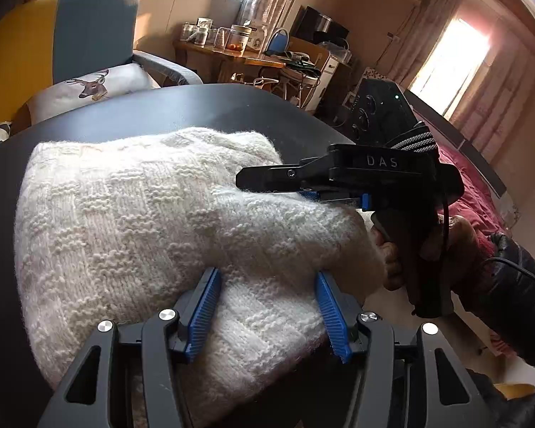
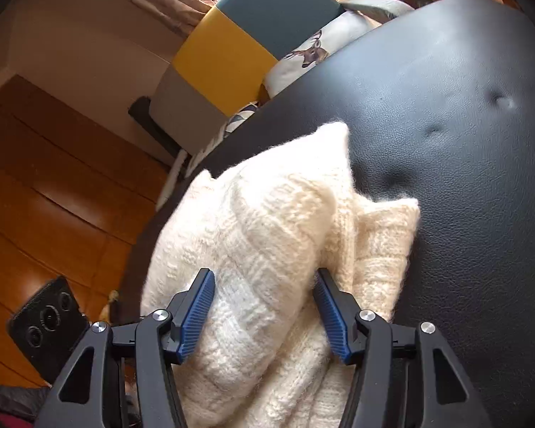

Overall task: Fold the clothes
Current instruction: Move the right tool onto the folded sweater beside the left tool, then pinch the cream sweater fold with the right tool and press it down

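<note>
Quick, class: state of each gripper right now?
Left gripper: open, fingers astride the cream knitted sweater.
Right gripper: open, fingers astride the same sweater.

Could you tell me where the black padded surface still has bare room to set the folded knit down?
The black leather-look padded surface is bare beyond the cream knitted sweater, around its tufted dimples, toward the deer-print cushion. The near edge is crowded: both the left gripper and the right gripper straddle the knit there.
</note>
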The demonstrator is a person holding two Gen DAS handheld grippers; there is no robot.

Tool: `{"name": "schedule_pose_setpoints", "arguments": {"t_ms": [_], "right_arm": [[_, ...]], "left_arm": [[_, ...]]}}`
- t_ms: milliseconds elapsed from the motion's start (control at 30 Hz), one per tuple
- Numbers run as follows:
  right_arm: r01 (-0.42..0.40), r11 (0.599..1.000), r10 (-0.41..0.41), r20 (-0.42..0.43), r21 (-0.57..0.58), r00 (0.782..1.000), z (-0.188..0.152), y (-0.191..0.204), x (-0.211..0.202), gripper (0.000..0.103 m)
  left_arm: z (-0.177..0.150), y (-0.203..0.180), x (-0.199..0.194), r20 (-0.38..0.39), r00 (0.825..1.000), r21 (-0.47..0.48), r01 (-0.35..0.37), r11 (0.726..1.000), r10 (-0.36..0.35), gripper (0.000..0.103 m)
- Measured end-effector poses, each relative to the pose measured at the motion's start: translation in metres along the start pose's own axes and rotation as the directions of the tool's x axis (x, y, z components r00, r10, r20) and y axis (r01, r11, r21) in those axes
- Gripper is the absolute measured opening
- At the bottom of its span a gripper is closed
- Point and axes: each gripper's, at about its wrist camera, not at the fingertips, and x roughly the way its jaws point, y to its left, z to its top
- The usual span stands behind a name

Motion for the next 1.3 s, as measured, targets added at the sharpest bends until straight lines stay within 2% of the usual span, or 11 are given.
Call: {"name": "schedule_pose_setpoints", "arguments": {"t_ms": [200,333,500,600,767,900,967,1033,1133,1200,1300], "right_arm": [[-0.035,0.996,0.039,-0.047,0.078,0.998,0.009,0.002,0.005,0.06],[0.061,0.992,-0.067,-0.047,-0.111,0.997,0.004,0.029,0.01,0.058],[0.071,0.99,-0.075,-0.029,-0.126,0.997,0.01,0.043,0.014,0.012],[0.161,0.964,-0.165,0.003,-0.212,0.986,0.014,0.063,0.009,0.011],[0.172,0.917,-0.16,0.063,-0.361,0.985,0.029,0.11,-0.002,0.01],[0.345,0.847,-0.349,0.066,-0.406,0.935,0.034,0.092,0.029,0.01],[0.349,0.869,-0.37,0.007,-0.351,0.929,0.03,0.06,0.045,0.011],[0.303,0.907,-0.323,-0.022,-0.294,0.946,0.025,0.038,0.05,0.013],[0.257,0.934,-0.267,-0.006,-0.247,0.964,0.026,0.025,0.042,0.014],[0.316,0.885,-0.337,-0.001,-0.343,0.942,0.027,0.037,0.041,0.015],[0.421,0.767,-0.454,0.055,-0.484,0.889,0.029,0.056,0.045,0.016]], "left_arm": [[-0.003,-0.003,0.0,0.0,1.0,0.001,-0.006,1.0,0.006,0.057],[-0.004,-0.006,0.001,-0.001,1.0,0.012,-0.014,1.0,0.014,0.057],[-0.006,-0.009,0.002,-0.003,1.0,0.026,-0.026,0.999,0.026,0.058],[-0.007,-0.011,0.002,-0.001,1.0,0.035,-0.031,0.999,0.031,0.058],[-0.008,-0.012,-0.01,0.031,1.0,0.05,-0.004,0.999,0.003,0.057],[-0.02,-0.015,0.003,-0.08,0.997,0.132,0.011,0.991,-0.001,0.058],[-0.024,-0.019,0.007,-0.111,0.994,0.181,0.004,0.983,0.016,0.058],[-0.026,-0.022,0.007,-0.125,0.992,0.211,0.0,0.977,0.027,0.058],[-0.016,-0.013,-0.004,-0.119,0.992,0.125,0.062,0.99,-0.047,0.057],[-0.009,-0.01,-0.017,-0.085,0.992,0.1,0.103,0.99,-0.095,0.057],[-0.006,0.001,-0.014,-0.104,0.993,0.08,0.072,0.994,-0.063,0.057]]}}
